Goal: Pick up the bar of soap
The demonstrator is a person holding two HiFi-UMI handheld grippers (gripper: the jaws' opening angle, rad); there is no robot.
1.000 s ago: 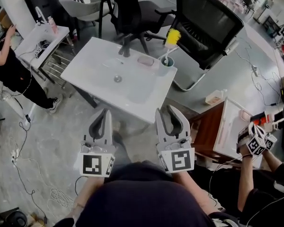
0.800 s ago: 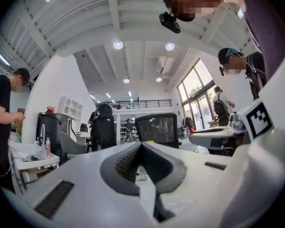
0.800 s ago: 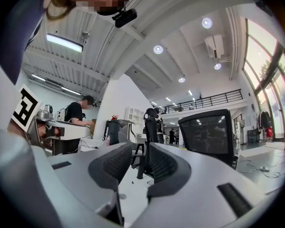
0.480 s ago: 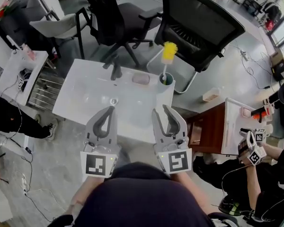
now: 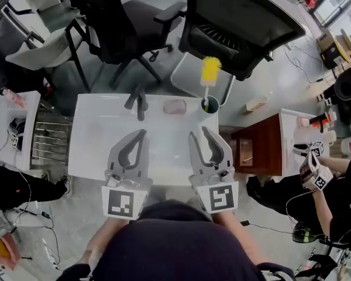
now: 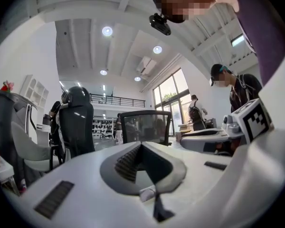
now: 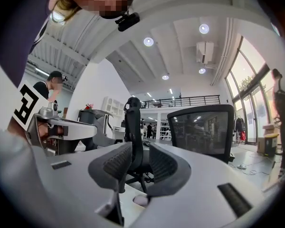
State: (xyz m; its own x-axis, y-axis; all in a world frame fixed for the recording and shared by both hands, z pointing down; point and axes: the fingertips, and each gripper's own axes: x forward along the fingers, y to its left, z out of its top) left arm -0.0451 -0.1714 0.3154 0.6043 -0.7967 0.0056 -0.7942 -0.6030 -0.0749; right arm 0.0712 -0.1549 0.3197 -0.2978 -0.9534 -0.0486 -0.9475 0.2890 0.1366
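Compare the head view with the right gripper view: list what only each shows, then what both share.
Only the head view plainly shows the white sink top, black faucet, pink bar of soap and yellow brush in its cup. Only the right gripper view shows ceiling lights and tall windows. Both show the black mesh chair, the right hand-held gripper with jaws apart, gripping nothing, and the left hand-held gripper.

You face a white sink top. Dark faucet at its far edge. Teal cup on the far right corner, yellow brush upright in it. Mesh-back chair and black chair beyond. Brown cabinet to your right.
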